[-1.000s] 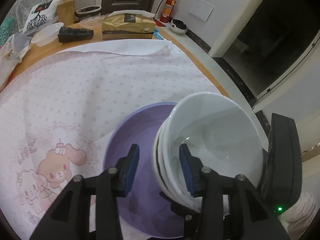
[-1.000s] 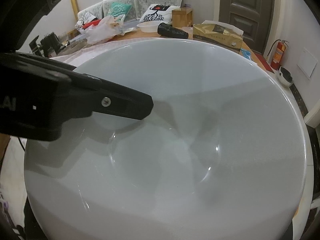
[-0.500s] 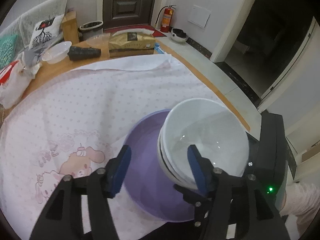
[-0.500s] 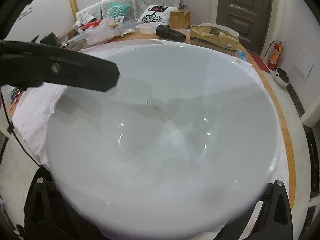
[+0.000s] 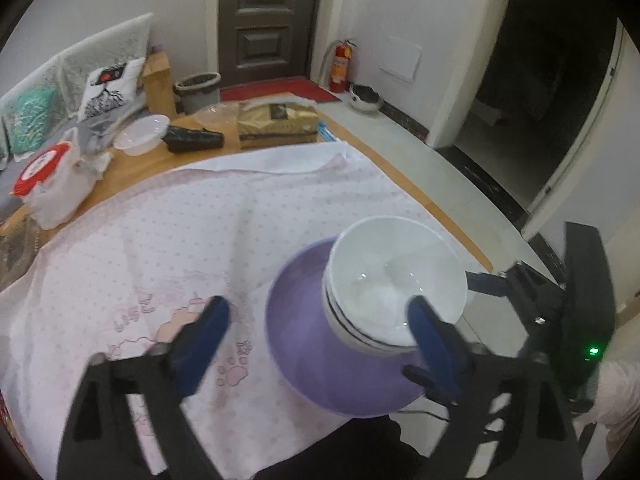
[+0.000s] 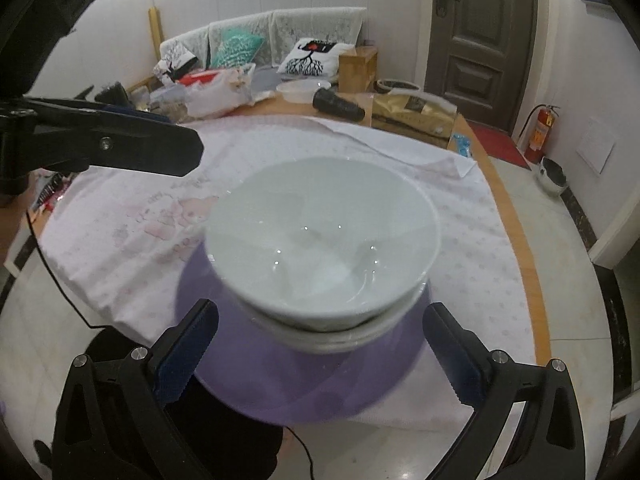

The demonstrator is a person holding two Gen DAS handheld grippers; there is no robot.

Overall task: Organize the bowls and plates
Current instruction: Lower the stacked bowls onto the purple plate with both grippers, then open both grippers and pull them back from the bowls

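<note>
- Both claws hang spread wide with nothing between the pads: the left claw [image 5: 316, 338] sits over the near edge of the worktop [image 5: 404, 178], and the right claw [image 6: 316, 354] frames the crockery from just short of it.
- White bowls [image 6: 320, 240] are nested in a stack, which rests inside the purple plate [image 6: 304, 380]; from the left wrist view the same white stack [image 5: 394, 284] sits toward the plate's far right side, not centred.
- Plate and bowls stand on the pink dotted cloth [image 5: 180, 232] near the worktop's front edge, with the plate's near rim seeming to reach the cloth's hem, though motion blur there makes this hard to confirm.
- Stacking looks done, to my eye: bowls gathered, plate beneath, neither claw touching anything. The step in hand reads as letting go and clearing away.
- Next move probably calls for either leaving the pile or nudging it inward, since it stands close to the drop.
- Any nudge should push low on the plate's rim, because pressing on the upper bowls could tip the nested stack.
- Clutter at the far side, including a gold box [image 5: 276, 122] and a clear tub [image 5: 142, 134], stays well apart.
</note>
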